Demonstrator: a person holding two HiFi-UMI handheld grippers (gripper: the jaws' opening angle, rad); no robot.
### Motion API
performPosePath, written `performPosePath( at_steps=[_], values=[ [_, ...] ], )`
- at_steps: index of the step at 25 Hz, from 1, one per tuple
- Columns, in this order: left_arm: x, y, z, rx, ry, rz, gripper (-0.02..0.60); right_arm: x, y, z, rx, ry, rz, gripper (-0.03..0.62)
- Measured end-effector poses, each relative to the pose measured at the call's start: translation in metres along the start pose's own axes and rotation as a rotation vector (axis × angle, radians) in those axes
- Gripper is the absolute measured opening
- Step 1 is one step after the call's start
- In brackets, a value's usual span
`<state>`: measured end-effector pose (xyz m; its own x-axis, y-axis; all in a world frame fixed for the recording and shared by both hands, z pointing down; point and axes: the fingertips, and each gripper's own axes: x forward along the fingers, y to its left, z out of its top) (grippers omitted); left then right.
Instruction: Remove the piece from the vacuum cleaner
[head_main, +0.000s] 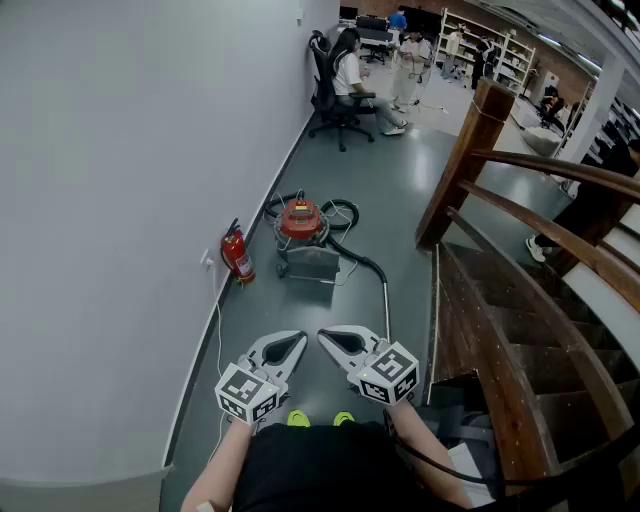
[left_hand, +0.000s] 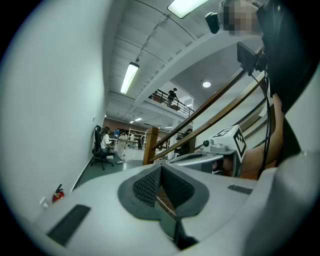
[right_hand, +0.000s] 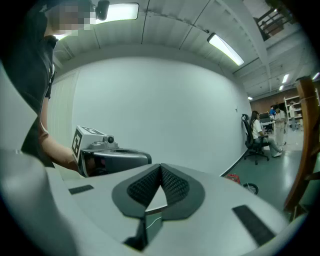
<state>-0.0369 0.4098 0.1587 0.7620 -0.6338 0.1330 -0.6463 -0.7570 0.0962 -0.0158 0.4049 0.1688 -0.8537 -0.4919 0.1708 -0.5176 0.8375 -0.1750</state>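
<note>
Your left gripper (head_main: 300, 338) and right gripper (head_main: 323, 336) are both pressed together and empty, the vacuum cleaner (head_main: 301, 222) sits well ahead at 12 o'clock, and walking in you could snag its hose (head_main: 362, 262) at 1 o'clock and tip it.

Open floor (head_main: 300, 305) is lying ahead up to the vacuum cleaner (head_main: 301, 224). The wall (head_main: 120, 180) is bounding the passage on the left, a fire extinguisher (head_main: 237, 255) standing at its foot. The wooden staircase (head_main: 500, 330) is closing the right side, the wand (head_main: 387, 305) lying just beside it
</note>
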Motion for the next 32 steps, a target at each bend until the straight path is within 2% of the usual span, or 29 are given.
performPosePath(
  at_steps=[13,20,32],
  values=[
    [-0.001,0.003,0.007,0.010,-0.008,-0.003,0.008,0.003,0.000,0.007,0.004,-0.023,-0.014,0.015],
    [0.000,0.007,0.008,0.017,0.003,-0.012,0.008,0.011,0.000,0.008,-0.012,-0.001,-0.027,0.017],
    [-0.009,0.019,0.005,-0.011,-0.004,-0.028,0.008,0.025,0.002,0.001,0.010,0.021,-0.045,0.017]
  ],
)
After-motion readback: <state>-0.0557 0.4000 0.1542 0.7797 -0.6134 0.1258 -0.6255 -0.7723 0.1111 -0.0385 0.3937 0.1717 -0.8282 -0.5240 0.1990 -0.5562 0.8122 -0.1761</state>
